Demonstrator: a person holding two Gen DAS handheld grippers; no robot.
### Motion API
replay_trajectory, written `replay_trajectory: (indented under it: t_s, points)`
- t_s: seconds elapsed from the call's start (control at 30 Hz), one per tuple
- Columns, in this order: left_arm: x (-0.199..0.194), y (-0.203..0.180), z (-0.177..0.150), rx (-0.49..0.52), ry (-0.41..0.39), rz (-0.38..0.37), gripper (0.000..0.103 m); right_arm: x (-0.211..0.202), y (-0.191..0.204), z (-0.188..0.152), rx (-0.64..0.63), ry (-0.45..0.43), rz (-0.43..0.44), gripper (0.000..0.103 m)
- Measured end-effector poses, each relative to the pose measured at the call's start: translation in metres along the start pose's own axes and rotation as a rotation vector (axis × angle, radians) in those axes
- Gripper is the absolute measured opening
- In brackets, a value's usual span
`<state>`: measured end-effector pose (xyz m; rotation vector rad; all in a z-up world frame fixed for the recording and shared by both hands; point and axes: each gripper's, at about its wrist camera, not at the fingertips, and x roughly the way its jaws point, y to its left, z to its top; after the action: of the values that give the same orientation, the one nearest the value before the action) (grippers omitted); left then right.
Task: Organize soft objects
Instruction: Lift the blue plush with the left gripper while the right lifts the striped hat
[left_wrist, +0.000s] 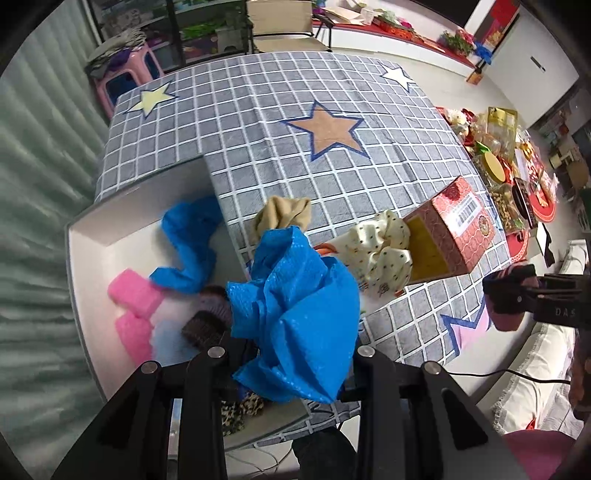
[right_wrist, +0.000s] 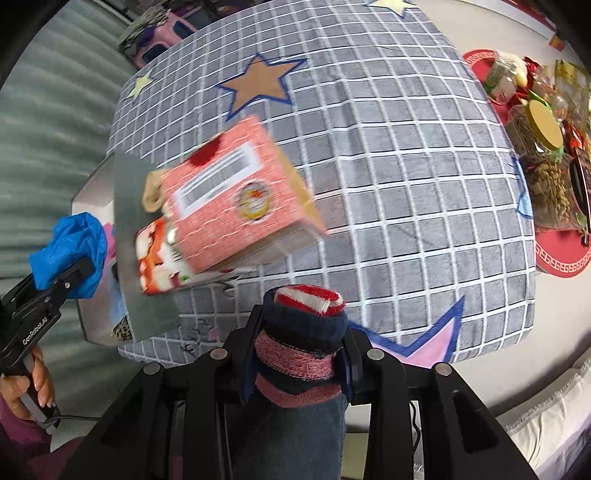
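My left gripper (left_wrist: 291, 373) is shut on a crumpled blue plastic bag (left_wrist: 295, 317) and holds it above the right edge of a white box (left_wrist: 88, 240). The box holds another blue bag (left_wrist: 192, 243), pink foam blocks (left_wrist: 135, 295) and a dark knit piece (left_wrist: 207, 325). My right gripper (right_wrist: 299, 365) is shut on a rolled sock (right_wrist: 303, 339), navy with pink and red-white stripes, held above the table's near edge. A beige cloth (left_wrist: 282, 216) and a cream dotted cloth (left_wrist: 380, 251) lie on the table beside a red carton (left_wrist: 448, 230).
The table has a grey checked cloth with stars (left_wrist: 332, 129). The red carton (right_wrist: 229, 199) lies on its side near the white box (right_wrist: 92, 192). Snack jars and packets (right_wrist: 546, 147) crowd a red surface at right. A pink stool (left_wrist: 125, 77) stands behind the table.
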<state>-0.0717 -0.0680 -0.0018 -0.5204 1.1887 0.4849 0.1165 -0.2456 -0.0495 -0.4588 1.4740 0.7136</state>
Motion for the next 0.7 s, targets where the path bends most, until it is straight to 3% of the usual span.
replay_trajectory:
  t_s: [0.7]
  points:
    - [-0.017, 0.067, -0.053, -0.200, -0.025, 0.033, 0.035, 0.013, 0.123, -0.006, -0.289, 0.050, 0.030, 0.036]
